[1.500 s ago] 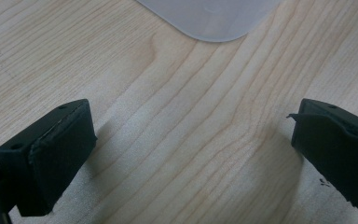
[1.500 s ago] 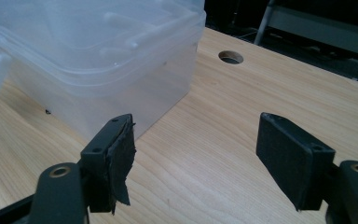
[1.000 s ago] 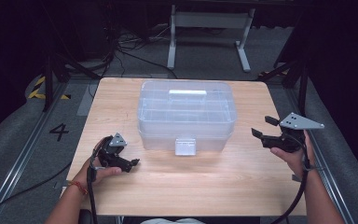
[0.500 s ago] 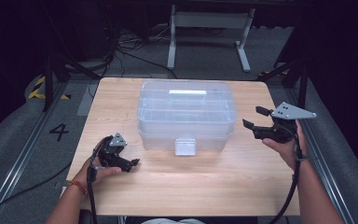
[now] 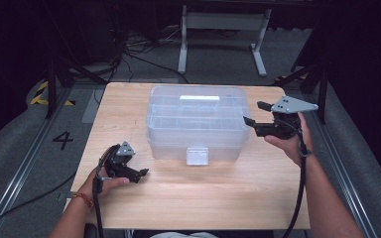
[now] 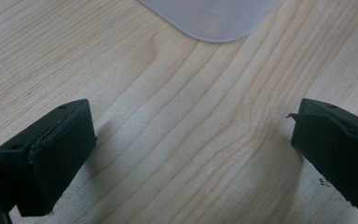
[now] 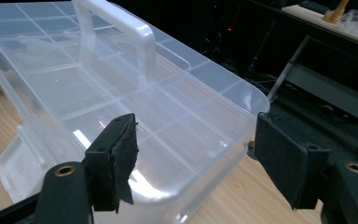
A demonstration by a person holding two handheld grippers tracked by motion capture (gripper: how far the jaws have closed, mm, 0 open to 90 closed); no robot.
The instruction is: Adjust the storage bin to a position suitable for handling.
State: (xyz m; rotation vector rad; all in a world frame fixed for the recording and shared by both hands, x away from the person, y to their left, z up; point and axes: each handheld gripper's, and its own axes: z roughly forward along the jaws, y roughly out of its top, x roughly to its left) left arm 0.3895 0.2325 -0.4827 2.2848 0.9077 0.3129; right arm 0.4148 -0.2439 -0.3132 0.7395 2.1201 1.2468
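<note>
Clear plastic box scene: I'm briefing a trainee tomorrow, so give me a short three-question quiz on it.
1. True or false: the latch of the clear plastic box faces the person.
2. Which gripper is raised beside the box's end: A) left gripper B) right gripper?
3. What does the left gripper rest on?

Key: 1 true. 2 B; its jaws stand open, nothing between them, close to the box's right end. 3 The wooden table, jaws open, apart from the box.
</note>
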